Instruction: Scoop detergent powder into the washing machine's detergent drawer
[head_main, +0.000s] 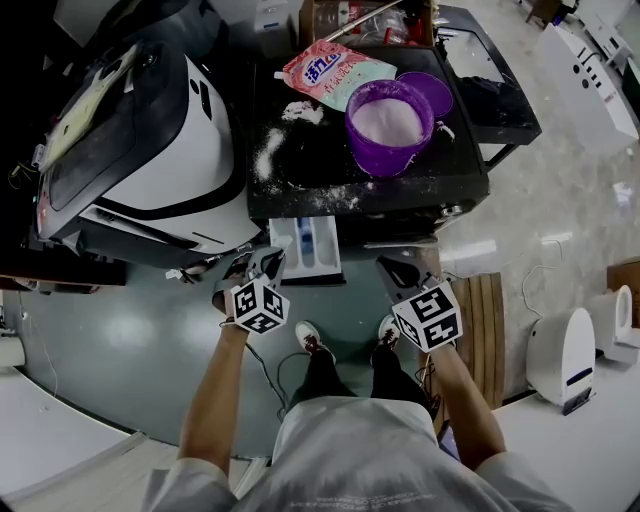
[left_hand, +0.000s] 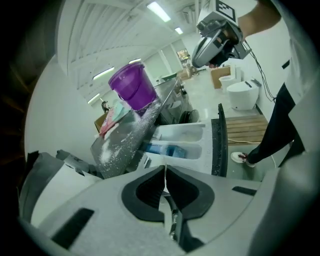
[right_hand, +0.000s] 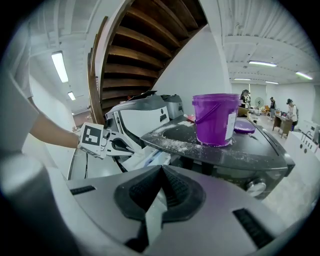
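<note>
**A:** Where's the powder?

**B:** In the purple bucket (head_main: 388, 125), right of the middle of the washer top (head_main: 330, 165). Its lid (head_main: 432, 88) is off and lies just behind it, toward the back right corner. The detergent drawer (head_main: 308, 248) is pulled out below the front edge, left of the middle, with its compartments facing up.

**A:** And the tools?

**B:** The left tool (left_hand: 165, 175) is pressed together with nothing between its jaws, and it hovers just in front of the drawer. The right tool (right_hand: 160, 172) is also pressed together and empty. It sits low before the front edge, to the right of the drawer.

**A:** So scooping hasn't begun?

**B:** I'd judge not. I can't make out a scoop for certain, though a small pale thing at the bucket's rim may be one.

**A:** How should it go?

**B:** Spread the right tool before reaching, since the bucket is on its side. Pinch the scoop by its handle, carry it level over the front edge, and tip it low inside the drawer. Spilled powder (head_main: 268, 150) lies along the left of the top, so modest loads seem wise. The left tool could steady the drawer.
</note>
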